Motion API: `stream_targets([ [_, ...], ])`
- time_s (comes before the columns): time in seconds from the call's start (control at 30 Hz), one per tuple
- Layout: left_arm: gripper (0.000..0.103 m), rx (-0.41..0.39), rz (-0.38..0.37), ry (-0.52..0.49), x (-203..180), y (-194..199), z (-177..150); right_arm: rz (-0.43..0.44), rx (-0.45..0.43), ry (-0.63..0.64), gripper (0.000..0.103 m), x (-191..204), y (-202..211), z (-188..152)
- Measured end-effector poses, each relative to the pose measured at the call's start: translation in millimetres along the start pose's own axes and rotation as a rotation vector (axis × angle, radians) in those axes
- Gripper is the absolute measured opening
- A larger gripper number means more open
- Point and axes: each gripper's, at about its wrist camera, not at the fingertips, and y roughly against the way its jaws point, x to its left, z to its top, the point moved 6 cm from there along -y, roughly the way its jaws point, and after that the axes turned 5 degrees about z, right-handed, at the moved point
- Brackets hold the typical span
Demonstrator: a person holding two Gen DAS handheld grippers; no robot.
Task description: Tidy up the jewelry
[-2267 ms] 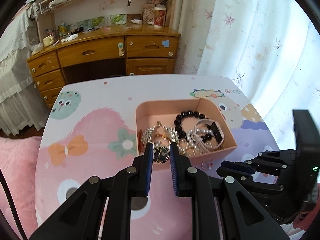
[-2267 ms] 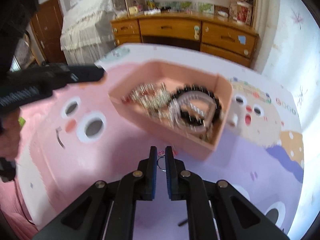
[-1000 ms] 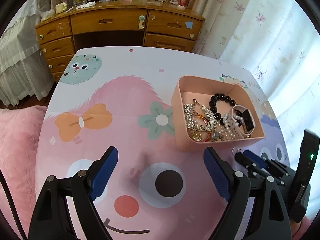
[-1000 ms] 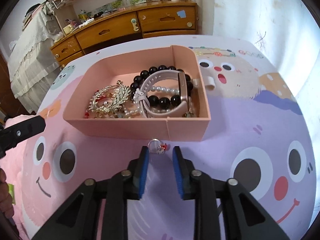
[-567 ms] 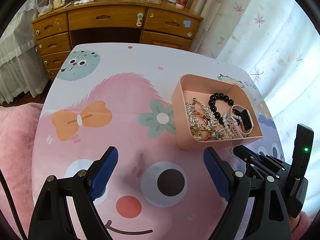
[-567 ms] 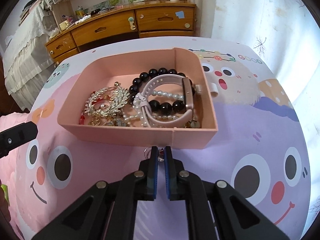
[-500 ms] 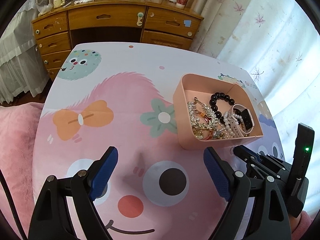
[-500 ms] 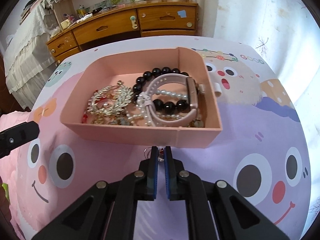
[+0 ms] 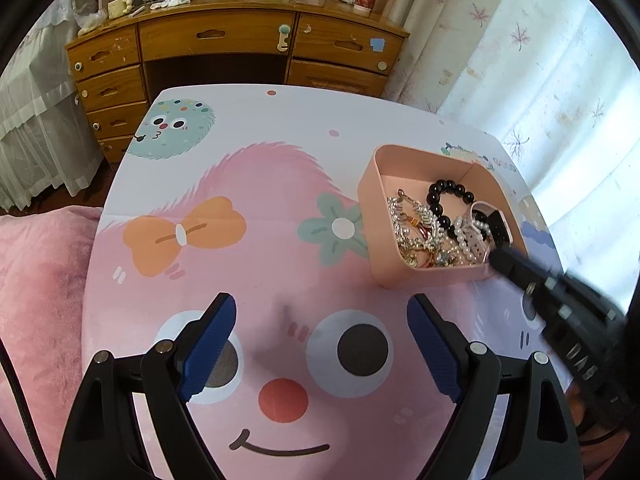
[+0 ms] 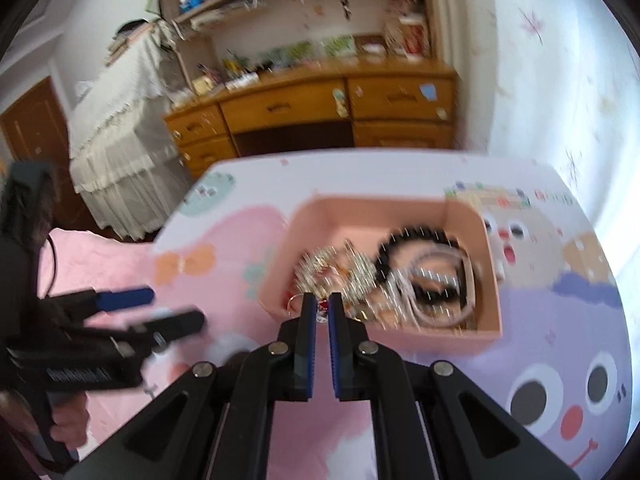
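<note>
1. Left-wrist view takes in my table (image 9: 256,128), covered with a pink cartoon cloth, with a wooden dresser (image 9: 224,40) behind it.
2. My left gripper (image 9: 322,322) hovers low over the cloth with its jaws spread wide, nothing between them.
3. On the table's right side sits the pink box (image 9: 372,216), holding a black bead bracelet (image 9: 444,196), a pale watch (image 9: 486,226), pearls and gold pieces all tangled together.
4. My right gripper (image 10: 322,314) has just been closing and is clamped on a small ring (image 10: 298,302) with a red bit (blurred in the right-wrist view), held over the near wall of the pink box (image 10: 384,208).
</note>
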Motion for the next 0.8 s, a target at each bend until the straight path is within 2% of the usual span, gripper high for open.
stream_targets([
  [0.27,0.086,0.033,0.042,-0.032,-0.3,10.1,-5.2,-0.029,-0.135,0.041,0.006,7.0,22.4,43.6],
  [0.43,0.086,0.044,0.059,-0.039,-1.2,16.9,-11.1,-0.078,-0.195,0.032,0.006,1.7,33.7,65.6],
  [0.5,0.086,0.052,0.070,-0.041,-1.1,18.3,-15.3,-0.118,-0.185,-0.003,0.006,-5.3,34.0,70.4],
  [0.6,0.086,0.086,0.096,-0.027,0.9,22.3,-27.7,-0.187,-0.119,-0.116,0.006,-23.9,28.9,69.8],
  [0.67,0.086,0.110,0.111,-0.024,2.3,25.8,-35.1,-0.195,-0.066,-0.181,0.007,-35.1,22.3,65.3],
  [0.73,0.086,0.135,0.129,-0.030,2.9,32.8,-42.9,-0.166,0.061,-0.222,0.020,-41.0,7.7,55.3],
  [0.77,0.086,0.144,0.140,-0.032,3.3,36.7,-46.0,-0.162,0.117,-0.233,0.044,-42.9,2.3,50.0],
  [0.8,0.086,0.149,0.152,-0.031,3.9,41.0,-48.7,-0.170,0.164,-0.245,0.062,-44.6,-1.3,44.8],
])
